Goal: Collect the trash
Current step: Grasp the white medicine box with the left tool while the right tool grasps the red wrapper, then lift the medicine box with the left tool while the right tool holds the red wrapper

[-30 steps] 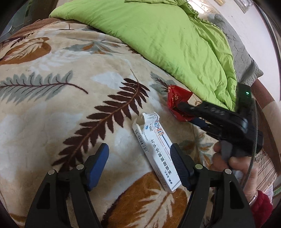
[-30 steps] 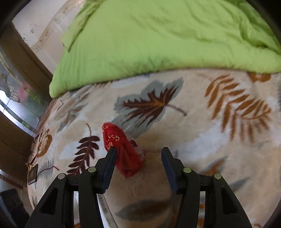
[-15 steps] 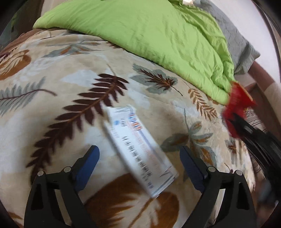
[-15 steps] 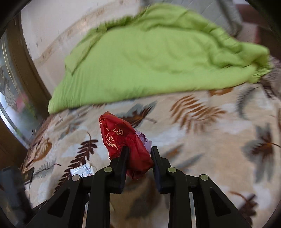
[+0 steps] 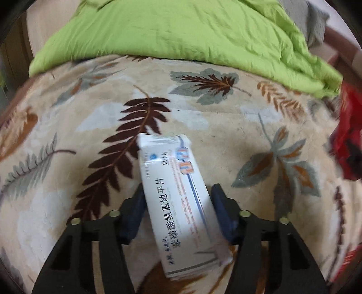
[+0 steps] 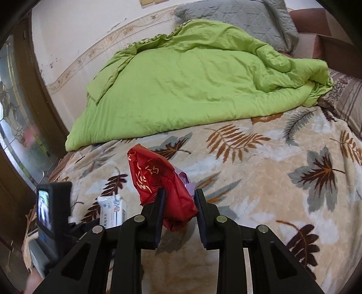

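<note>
While the left hand-held gripper (image 5: 177, 209) is closing, the white medicine box (image 5: 178, 203) is bracketed between its blue pads; the left pad looks to be touching the box's edge, the right pad is at or just off the other edge, so a firm pinch is not yet confirmed. The box appears to be lying flat on the leaf-print blanket (image 5: 226, 126), long axis running roughly away from the camera and skewed a little, its far end sticking out past the fingertips.

In the right wrist view, the red wrapper (image 6: 163, 181) is clamped between the narrow-set jaws of the right hand-held gripper (image 6: 178, 203). It seems to be carried clear of the blanket, crumpled, with a bit of pale purple material showing at its right side. The same box is seen low left in that view, next to the black body of the left device.

Status as judged: one piece of trash is picked up and in hand, the second is mid-grasp. Lifting the box is left, and both pieces are still to be dropped somewhere; no bin or bag is visible in either view, so the drop-off spot cannot be told.

Further back, the green quilt (image 6: 192, 79) is bunched across the bed, with a grey pillow (image 6: 244, 20) behind it against the wall. No other loose trash is seen on the visible blanket.
</note>
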A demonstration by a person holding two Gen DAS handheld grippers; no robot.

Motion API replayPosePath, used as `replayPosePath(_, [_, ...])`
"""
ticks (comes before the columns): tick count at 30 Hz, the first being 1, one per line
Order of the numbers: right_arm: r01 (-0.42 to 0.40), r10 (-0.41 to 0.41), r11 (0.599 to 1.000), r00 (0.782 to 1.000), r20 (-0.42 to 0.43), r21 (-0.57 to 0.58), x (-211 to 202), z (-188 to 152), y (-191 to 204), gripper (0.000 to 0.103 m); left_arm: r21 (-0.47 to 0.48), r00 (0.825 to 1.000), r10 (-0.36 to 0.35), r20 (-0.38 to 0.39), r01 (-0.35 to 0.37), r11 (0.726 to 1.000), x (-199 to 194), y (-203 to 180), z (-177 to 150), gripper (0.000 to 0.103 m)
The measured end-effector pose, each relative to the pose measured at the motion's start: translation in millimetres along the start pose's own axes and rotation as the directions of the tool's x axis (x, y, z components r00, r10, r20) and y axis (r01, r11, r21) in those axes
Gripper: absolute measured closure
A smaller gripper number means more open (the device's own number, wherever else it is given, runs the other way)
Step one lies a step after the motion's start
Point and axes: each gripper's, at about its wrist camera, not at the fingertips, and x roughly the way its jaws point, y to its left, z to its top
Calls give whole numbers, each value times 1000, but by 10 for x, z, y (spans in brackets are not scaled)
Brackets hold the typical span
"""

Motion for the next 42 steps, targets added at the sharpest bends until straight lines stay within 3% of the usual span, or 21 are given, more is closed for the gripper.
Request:
replayPosePath(3, [-2, 2, 1000, 1000, -3, -25, 16, -14, 57, 75, -34, 999, -50, 2, 50, 998, -25, 95, -9, 50])
replayPosePath(8, [-3, 2, 998, 1000, -22, -57, 80, -40, 159, 75, -7, 999, -21, 33, 21, 1000, -34, 3, -30, 50])
replayPosePath(12, [-5, 3, 996, 1000, -27, -86, 109, -76, 250, 75, -39, 995, -44, 86, 48, 998, -121, 34, -5, 50])
replayPosePath(18, [31, -32, 994, 999, -5, -108, 103, -92, 281, 75, -67, 975, -4, 223, 20, 998, -360, 53, 12, 50])
replayPosePath(24, [50, -51, 993, 999, -4, -105, 128, -107, 280, 75, -10, 945, 73, 320, -73, 997, -531, -114, -28, 50])
replayPosePath(32, [46, -47, 994, 999, -6, -98, 129, -119, 281, 75, 11, 937, 109, 333, -119, 993, -536, -149, -45, 50])
replayPosePath(42, [44, -46, 996, 999, -18, -74, 190, -105, 256, 75, 31, 930, 103, 353, -122, 992, -571, -222, -70, 50])
